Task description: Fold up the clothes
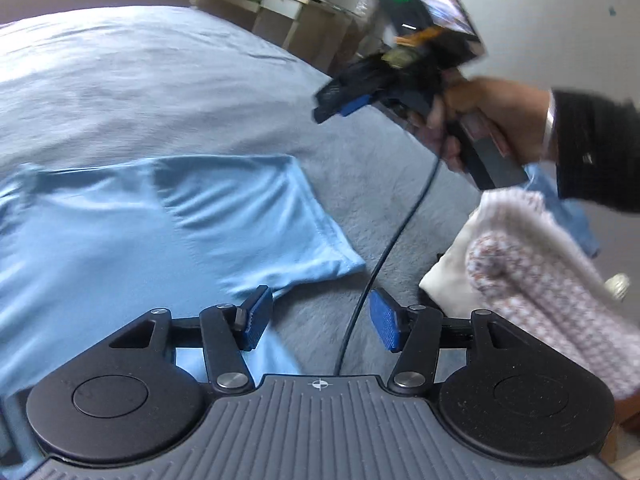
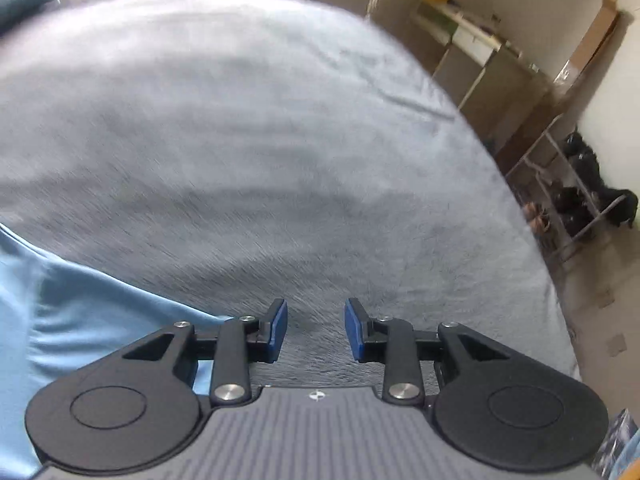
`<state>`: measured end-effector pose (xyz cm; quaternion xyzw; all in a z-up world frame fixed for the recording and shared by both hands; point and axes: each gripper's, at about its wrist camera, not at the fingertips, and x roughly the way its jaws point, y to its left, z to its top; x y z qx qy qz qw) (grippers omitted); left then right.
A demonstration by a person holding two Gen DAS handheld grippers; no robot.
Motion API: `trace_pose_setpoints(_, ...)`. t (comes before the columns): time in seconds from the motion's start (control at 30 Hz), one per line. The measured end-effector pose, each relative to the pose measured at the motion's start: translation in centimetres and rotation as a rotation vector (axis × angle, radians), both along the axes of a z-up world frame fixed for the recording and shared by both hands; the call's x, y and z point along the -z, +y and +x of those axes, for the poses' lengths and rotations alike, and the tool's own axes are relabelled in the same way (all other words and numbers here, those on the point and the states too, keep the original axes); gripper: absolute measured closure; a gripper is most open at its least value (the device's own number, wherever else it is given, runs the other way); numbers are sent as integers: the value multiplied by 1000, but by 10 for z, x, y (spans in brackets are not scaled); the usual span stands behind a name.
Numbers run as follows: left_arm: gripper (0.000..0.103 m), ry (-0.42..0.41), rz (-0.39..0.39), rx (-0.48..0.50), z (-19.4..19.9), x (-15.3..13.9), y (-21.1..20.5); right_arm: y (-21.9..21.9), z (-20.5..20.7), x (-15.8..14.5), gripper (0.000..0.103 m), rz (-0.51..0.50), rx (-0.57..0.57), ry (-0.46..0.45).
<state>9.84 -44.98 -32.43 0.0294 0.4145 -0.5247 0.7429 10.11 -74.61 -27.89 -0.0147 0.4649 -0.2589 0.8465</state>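
Observation:
A light blue T-shirt (image 1: 168,220) lies flat on the grey-blue bed cover (image 1: 160,88), one sleeve pointing right. My left gripper (image 1: 318,322) hovers open over the shirt's lower right edge, nothing between its blue pads. My right gripper (image 1: 340,104) is in the air above the bed to the right, held by a hand (image 1: 492,120) in a dark sleeve. In the right wrist view the right gripper (image 2: 316,330) is open over bare bed cover (image 2: 260,140), with the same blue shirt (image 2: 60,320) at the lower left.
A pink-and-white knitted garment (image 1: 540,280) lies piled at the bed's right edge over a white cloth. A black cable (image 1: 384,256) crosses the cover. A desk (image 1: 280,0) stands beyond the bed. Shelving with dark shoes (image 2: 580,200) lines the wall on the right.

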Motion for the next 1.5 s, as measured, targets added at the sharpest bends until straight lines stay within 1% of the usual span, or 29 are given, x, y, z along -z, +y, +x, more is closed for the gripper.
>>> trace_pose_setpoints(0.1,49,28,29,-97,9,-20,53,33,-10,-31,73,34,-46,-112)
trace_pose_setpoints(0.2,49,64,90,-214,15,-38,127,75,-24,-64,76,85,-108,-200)
trace_pose_setpoints(0.3,49,90,175,-348,18,-52,211,117,-39,-94,76,146,-167,-274)
trace_pose_setpoints(0.33,49,94,214,-394,17,-55,238,132,-46,-102,76,179,-184,-293)
trace_pose_setpoints(0.43,49,131,323,-491,11,-57,312,173,-68,-111,76,288,-200,-318)
trace_pose_setpoints(0.47,49,135,346,-494,7,-51,320,185,-73,-105,76,335,-198,-300)
trace_pose_setpoints(0.53,49,136,383,-481,-5,-37,328,214,-86,-87,76,391,-189,-241)
trace_pose_setpoints(0.63,49,138,439,-463,-22,-16,339,262,-99,-43,76,410,-164,-132)
trace_pose_setpoints(0.73,50,141,495,-444,-39,6,351,299,-102,4,81,393,-162,-40)
trace_pose_setpoints(0.77,51,141,514,-438,-44,13,354,306,-106,17,82,399,-148,-12)
trace_pose_setpoints(0.9,49,144,589,-412,-67,42,369,325,-149,66,84,319,-107,102)
trace_pose_setpoints(0.93,49,152,596,-412,-72,43,373,331,-173,67,84,297,-116,103)
trace_pose_setpoints(0.97,49,162,594,-416,-76,43,378,333,-197,65,84,298,-105,116)
trace_pose_setpoints(1.03,49,185,589,-424,-81,43,385,338,-248,62,85,310,-48,160)
trace_pose_setpoints(1.07,49,194,585,-425,-82,43,388,340,-272,61,85,316,-12,194)
trace_pose_setpoints(1.13,49,205,584,-419,-82,44,391,343,-312,63,85,305,53,296)
trace_pose_setpoints(1.17,49,206,586,-413,-81,43,391,343,-328,63,85,299,84,340)
trace_pose_setpoints(1.2,49,206,589,-406,-80,43,390,340,-334,58,85,296,109,362)
trace_pose_setpoints(1.23,49,204,595,-399,-79,42,389,337,-337,52,84,293,130,367)
trace_pose_setpoints(1.27,49,202,602,-391,-78,42,388,333,-333,42,84,289,136,320)
trace_pose_setpoints(1.3,49,196,609,-381,-78,42,386,329,-323,31,84,283,128,254)
trace_pose_setpoints(1.33,48,190,617,-371,-78,42,384,326,-308,21,85,272,105,190)
trace_pose_setpoints(1.4,48,178,633,-350,-77,42,381,322,-277,14,85,254,38,102)
trace_pose_setpoints(1.47,48,166,649,-330,-77,42,378,320,-258,22,85,252,-31,73)
trace_pose_setpoints(1.5,48,160,657,-319,-77,42,376,319,-264,33,87,251,-33,109)
